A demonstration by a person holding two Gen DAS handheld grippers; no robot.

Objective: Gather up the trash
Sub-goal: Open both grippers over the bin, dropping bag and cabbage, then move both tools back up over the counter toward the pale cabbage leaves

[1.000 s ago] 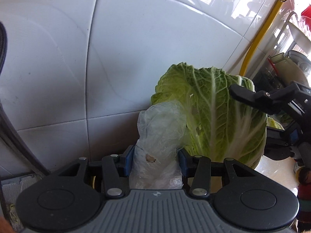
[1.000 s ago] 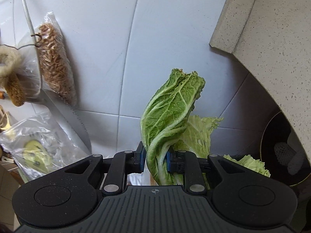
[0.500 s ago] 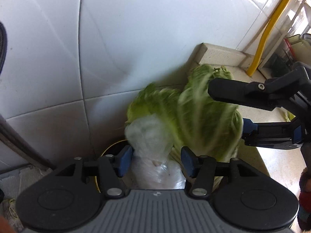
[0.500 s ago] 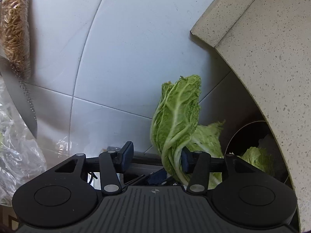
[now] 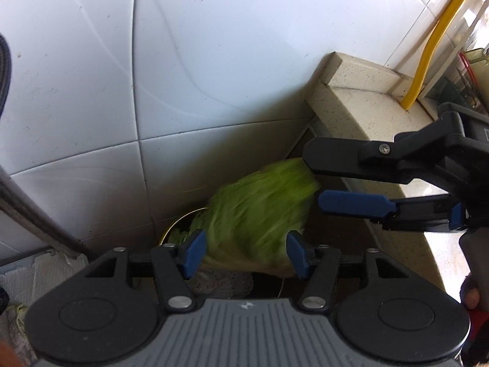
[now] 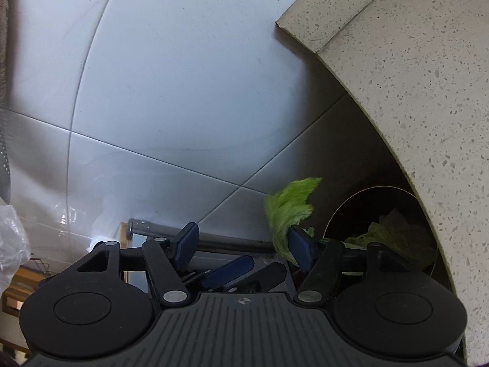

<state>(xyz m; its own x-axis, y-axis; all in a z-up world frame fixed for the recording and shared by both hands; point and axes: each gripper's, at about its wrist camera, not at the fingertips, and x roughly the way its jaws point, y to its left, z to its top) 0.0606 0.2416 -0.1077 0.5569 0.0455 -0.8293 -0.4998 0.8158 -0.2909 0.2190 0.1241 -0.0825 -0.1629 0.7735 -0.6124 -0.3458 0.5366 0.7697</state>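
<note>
A blurred green cabbage leaf (image 5: 259, 211) drops between the blue pads of my left gripper (image 5: 246, 250), whose jaws are opening; neither pad presses it. Under it shows the gold rim of a dark bin (image 5: 177, 224) and a pale mesh scrap (image 5: 223, 281). My right gripper (image 5: 311, 182) reaches in from the right just above the leaf. In the right wrist view my right gripper (image 6: 241, 244) is opening too. A blurred leaf (image 6: 290, 208) slips off its right pad (image 6: 298, 250) beside the bin (image 6: 376, 187), which holds more leaves (image 6: 385, 235). The left gripper (image 6: 250, 270) sits below.
A speckled stone counter (image 5: 366, 104) overhangs the bin on the right (image 6: 412, 76). White wall tiles (image 5: 214, 76) stand close behind. A yellow pipe (image 5: 428, 49) runs up at the far right, a grey pipe (image 5: 30, 220) at the left. A clear plastic bag (image 6: 12, 238) hangs left.
Both grippers tilted down toward the bin and opened. The right one released its cabbage leaf, the left one its white plastic bag, which is gone from view. The leaves are falling.
</note>
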